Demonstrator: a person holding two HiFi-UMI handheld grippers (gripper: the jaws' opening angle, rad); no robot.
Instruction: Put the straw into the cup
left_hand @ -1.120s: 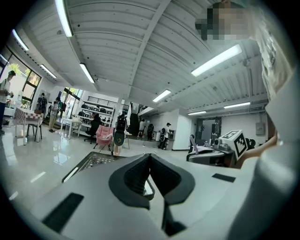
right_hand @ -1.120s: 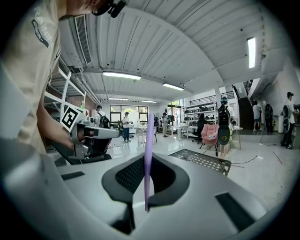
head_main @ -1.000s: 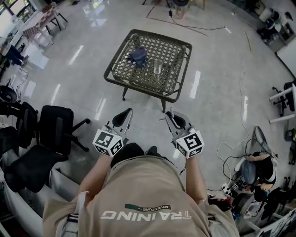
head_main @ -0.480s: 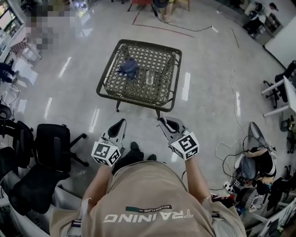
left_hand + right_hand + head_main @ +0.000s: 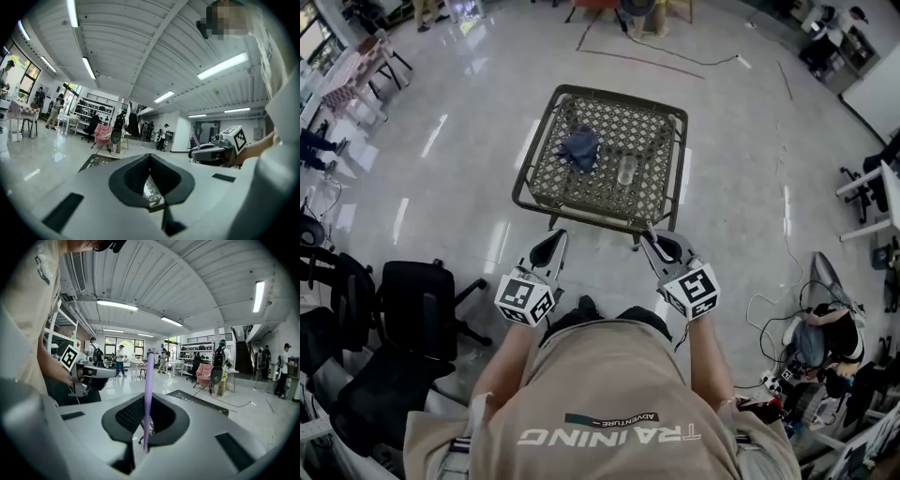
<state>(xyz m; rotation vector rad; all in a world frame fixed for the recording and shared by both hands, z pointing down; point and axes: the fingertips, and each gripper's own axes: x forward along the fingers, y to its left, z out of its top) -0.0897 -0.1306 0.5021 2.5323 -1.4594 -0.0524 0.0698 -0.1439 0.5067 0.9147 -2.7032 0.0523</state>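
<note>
A clear cup (image 5: 625,171) stands on the woven-top low table (image 5: 598,217), right of a crumpled blue cloth (image 5: 579,147). Both grippers are held level in front of the person, just short of the table's near edge. My right gripper (image 5: 664,246) is shut on a purple straw (image 5: 148,380), which stands upright between its pads (image 5: 126,416). The straw does not show in the head view. My left gripper (image 5: 548,246) has its jaws together with nothing in them (image 5: 150,157). Each gripper view shows the other gripper beside it and a corner of the table (image 5: 197,401).
Black office chairs (image 5: 403,309) stand on the floor to the left. Cables and bags (image 5: 811,342) lie at the right. A cable (image 5: 675,56) runs across the floor beyond the table. People and desks are far off in the hall.
The person has stepped toward the table. Both grippers now sit closer to its near edge, still side by side. The straw stays in the right gripper.
</note>
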